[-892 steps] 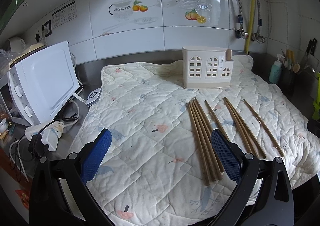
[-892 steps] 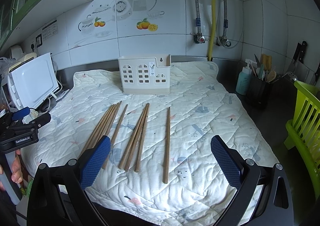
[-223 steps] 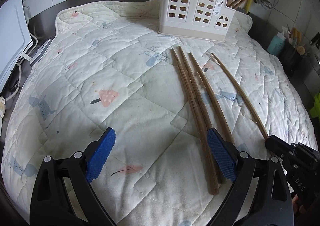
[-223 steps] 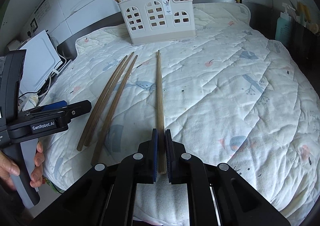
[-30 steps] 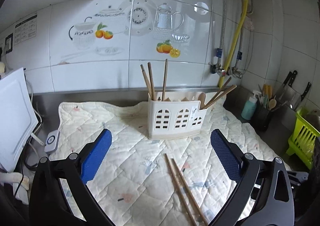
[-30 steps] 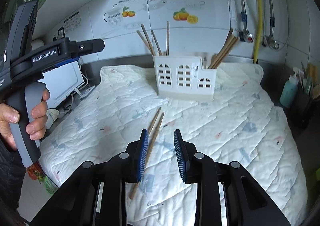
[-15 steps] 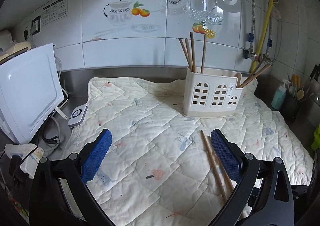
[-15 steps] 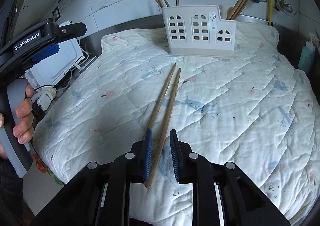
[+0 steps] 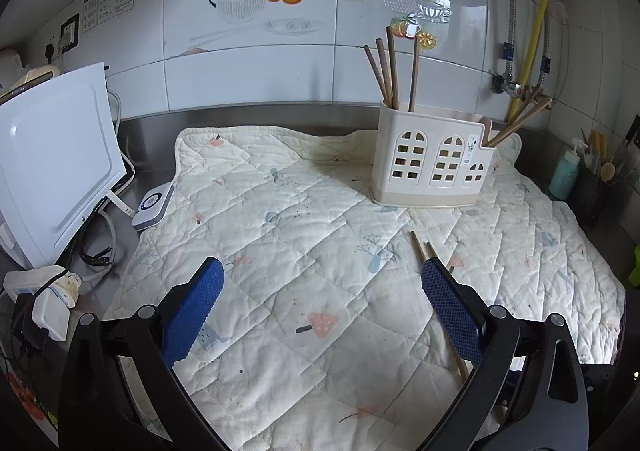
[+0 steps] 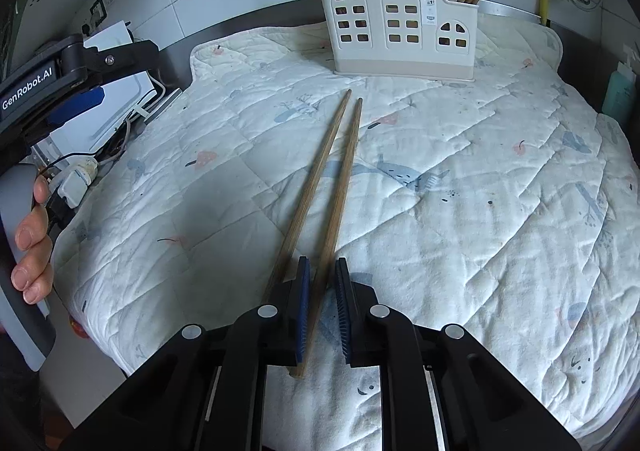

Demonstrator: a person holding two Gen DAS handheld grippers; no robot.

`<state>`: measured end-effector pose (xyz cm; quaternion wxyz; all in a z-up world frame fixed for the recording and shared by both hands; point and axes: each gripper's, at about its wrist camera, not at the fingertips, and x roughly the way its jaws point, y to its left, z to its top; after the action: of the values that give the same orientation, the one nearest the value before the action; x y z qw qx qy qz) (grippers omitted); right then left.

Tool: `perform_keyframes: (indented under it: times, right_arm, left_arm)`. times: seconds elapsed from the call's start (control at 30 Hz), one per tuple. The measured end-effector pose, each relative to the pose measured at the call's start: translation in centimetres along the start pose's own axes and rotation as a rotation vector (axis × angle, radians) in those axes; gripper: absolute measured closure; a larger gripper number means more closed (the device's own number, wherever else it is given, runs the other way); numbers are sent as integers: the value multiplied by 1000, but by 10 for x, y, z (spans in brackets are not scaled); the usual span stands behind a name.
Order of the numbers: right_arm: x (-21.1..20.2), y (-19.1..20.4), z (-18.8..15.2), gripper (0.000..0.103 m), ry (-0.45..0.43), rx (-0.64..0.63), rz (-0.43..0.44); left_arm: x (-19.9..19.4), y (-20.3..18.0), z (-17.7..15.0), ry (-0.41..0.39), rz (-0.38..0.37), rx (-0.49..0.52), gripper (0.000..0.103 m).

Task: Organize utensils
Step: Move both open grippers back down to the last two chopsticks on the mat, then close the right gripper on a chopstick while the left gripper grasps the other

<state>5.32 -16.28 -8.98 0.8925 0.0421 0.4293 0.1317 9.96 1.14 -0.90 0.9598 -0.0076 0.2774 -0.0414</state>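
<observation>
White wall tiles (image 9: 248,83) with painted teapots and fruit run behind everything, above a steel counter (image 9: 156,167) that shows as a dark strip along the back and left of the quilted mat (image 9: 288,235). That mat fills nearly all the space ahead of both grippers, and its near edge drops off just below the right gripper (image 10: 322,287), so room is tight on that side but wide open toward the back. Far ahead stands the utensil holder (image 10: 400,23), cream with arched windows, upright on the mat with chopsticks sticking out of both ends; their tips are cut off at the top of the right wrist view. Off to the left of the left gripper (image 9: 320,287) sits a white appliance (image 9: 52,171) with cables (image 9: 100,251) crowding the mat's edge. Two chopsticks (image 10: 320,187) lie side by side on the mat, pointing at the holder. The right gripper's jaws are closing, nearly together, with the right-hand chopstick's near end between them and the left pad against it; the other stick's end is hidden under the left finger. The left gripper hangs wide open, holding nothing. A hand (image 10: 34,235) grips its grey handle.
</observation>
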Motion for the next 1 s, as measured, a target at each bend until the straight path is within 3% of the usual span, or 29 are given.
perform_keyframes:
  times: [0.23,0.53,0.8,1.0]
  right_arm:
    - [-5,-8,0,96,-18,19,-6]
    - [-33,-27,2,96,-87,29,-39]
    - [-65,-44,6,96,-167,34,-73]
    - [-74,-53,7,96,-194,43,-68]
  left_arm:
    - [6,-7,-12,38,-18,14,5]
    - [9,-35,-40,91,-118,48,6]
    - [20,-73,-66,160,-182,94,33]
    - [33,-89,-74,219,-240,98,66]
